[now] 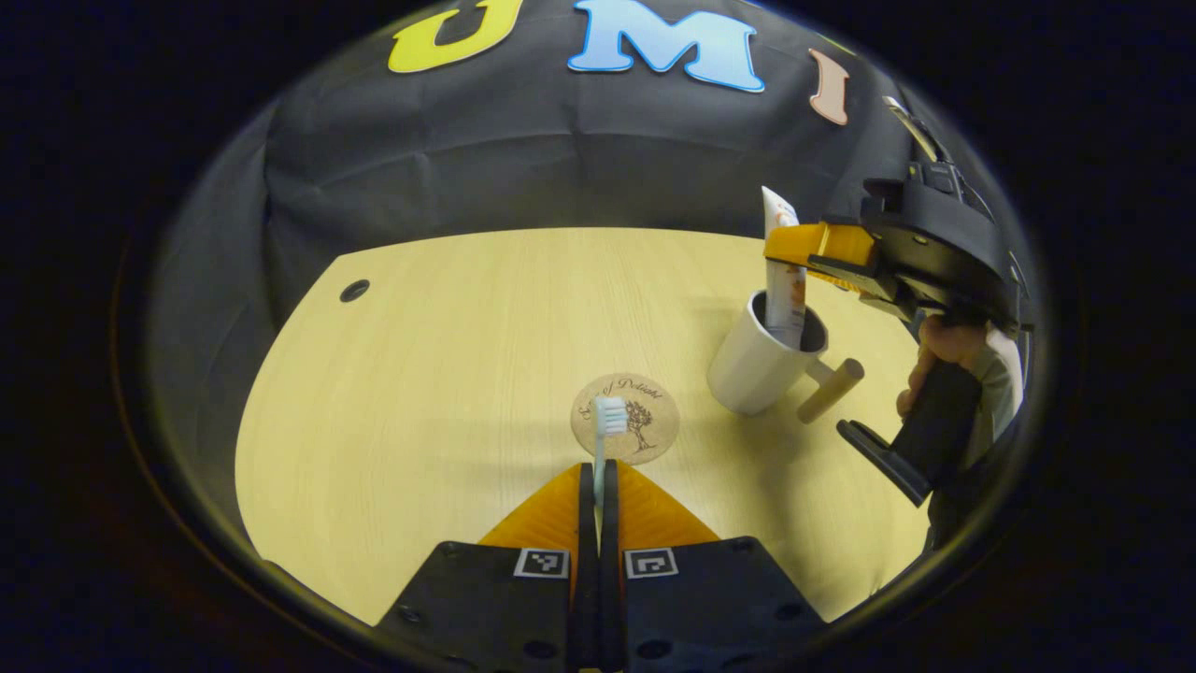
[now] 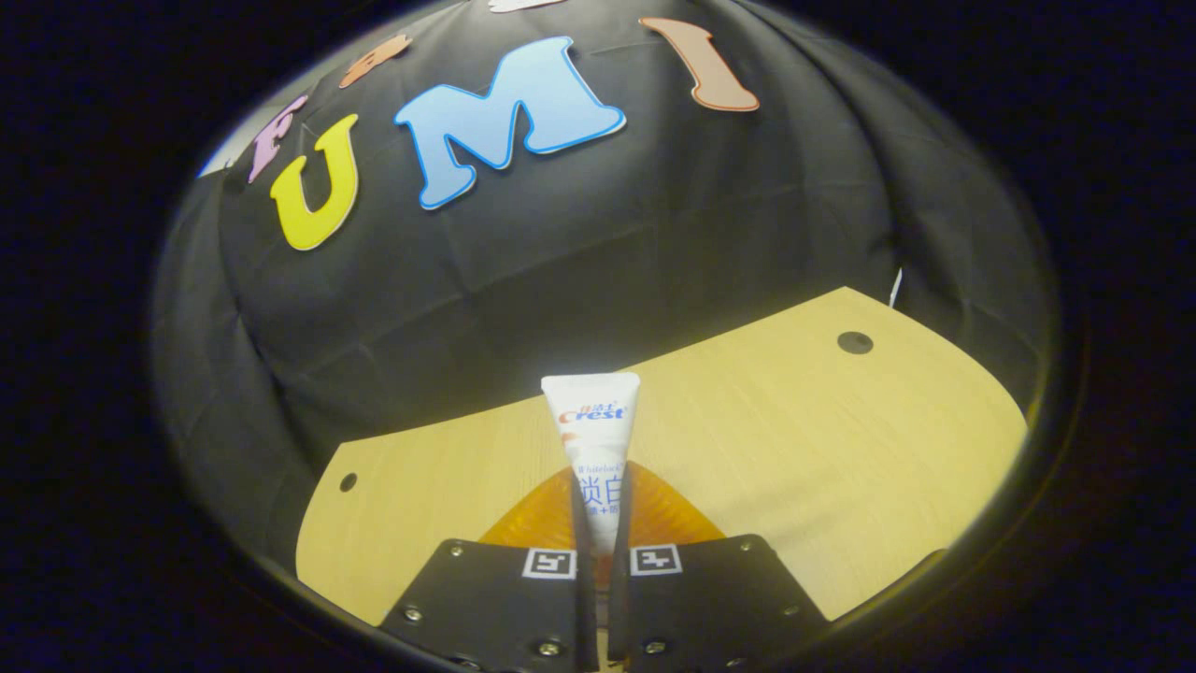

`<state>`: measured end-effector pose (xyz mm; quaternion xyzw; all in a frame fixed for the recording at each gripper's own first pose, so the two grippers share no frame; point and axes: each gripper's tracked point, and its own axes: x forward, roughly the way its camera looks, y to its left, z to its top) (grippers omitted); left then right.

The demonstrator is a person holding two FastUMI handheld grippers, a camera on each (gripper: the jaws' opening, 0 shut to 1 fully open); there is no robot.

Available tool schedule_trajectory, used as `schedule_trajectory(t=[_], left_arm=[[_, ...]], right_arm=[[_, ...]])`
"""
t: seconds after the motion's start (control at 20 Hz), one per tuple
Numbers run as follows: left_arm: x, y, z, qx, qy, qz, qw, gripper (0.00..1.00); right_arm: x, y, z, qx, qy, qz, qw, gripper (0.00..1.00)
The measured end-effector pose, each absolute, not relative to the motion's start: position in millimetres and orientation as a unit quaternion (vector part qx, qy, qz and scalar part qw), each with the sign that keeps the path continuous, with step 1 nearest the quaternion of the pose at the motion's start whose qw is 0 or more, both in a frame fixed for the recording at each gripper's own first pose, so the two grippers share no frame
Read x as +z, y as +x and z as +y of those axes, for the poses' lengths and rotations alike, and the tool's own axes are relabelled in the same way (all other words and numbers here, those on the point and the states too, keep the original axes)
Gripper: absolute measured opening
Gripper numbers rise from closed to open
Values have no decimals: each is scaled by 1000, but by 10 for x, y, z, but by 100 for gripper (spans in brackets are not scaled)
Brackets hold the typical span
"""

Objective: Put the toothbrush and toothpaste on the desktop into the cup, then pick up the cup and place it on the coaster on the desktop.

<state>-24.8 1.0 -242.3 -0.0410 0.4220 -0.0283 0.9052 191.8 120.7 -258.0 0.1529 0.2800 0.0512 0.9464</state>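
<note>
Left gripper view puts your left gripper point(image 1: 599, 486) at bottom center, its 2 fingers pinching the toothbrush point(image 1: 607, 432), bristles up over the coaster point(image 1: 625, 418) on the desktop point(image 1: 420, 374). At right of the frame the toothpaste point(image 1: 781, 271) stands partly inside the white cup point(image 1: 761, 360), with your right gripper point(image 1: 811, 252) clamped near its top. Let go too soon and the tall tube may lean on the rim and tip the cup, which already looks tilted; your toothbrush could also knock it going in. Right gripper view shows the tube rising between both fingers at lower center, pressed from each side.
</note>
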Motion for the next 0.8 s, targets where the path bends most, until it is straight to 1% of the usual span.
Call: schedule_trajectory(t=[0.05,0.1,0.15,0.2,0.25,0.3,0.4,0.55,0.6,0.7,0.75,0.8], left_arm=[[-2417,-244,16,-27,-42,422,905,8],[-2413,-241,30,-25,-43,421,906,8],[-2403,-234,35,-24,-44,421,906,8],[-2396,-219,39,-23,-46,420,906,7],[-2388,-205,38,-22,-48,420,906,8],[-2376,-181,39,-21,-49,419,906,7],[-2347,-121,31,-21,-52,418,907,7],[-2316,-15,-28,-21,-55,413,909,8],[-2287,23,-29,-22,-57,410,910,8],[-2247,43,-67,-23,-57,404,913,7],[-2232,45,-84,-23,-57,403,913,8],[-2222,57,-93,-23,-58,401,914,8]], right_arm=[[-2580,1905,1205,51,154,281,946,11],[-2588,1882,1214,54,152,282,946,11],[-2575,1855,1213,54,148,284,946,16],[-2560,1830,1213,57,144,285,946,16],[-2580,1811,1220,59,140,287,946,19],[-2562,1744,1229,62,135,288,946,19],[-2600,1638,1253,67,124,296,945,24],[-2656,1493,1256,69,122,308,941,24],[-2687,1459,1274,71,126,316,938,26],[-2665,1383,1294,78,126,318,936,38],[-2632,1366,1298,79,122,315,938,52],[-2591,1343,1291,81,120,310,940,62]])
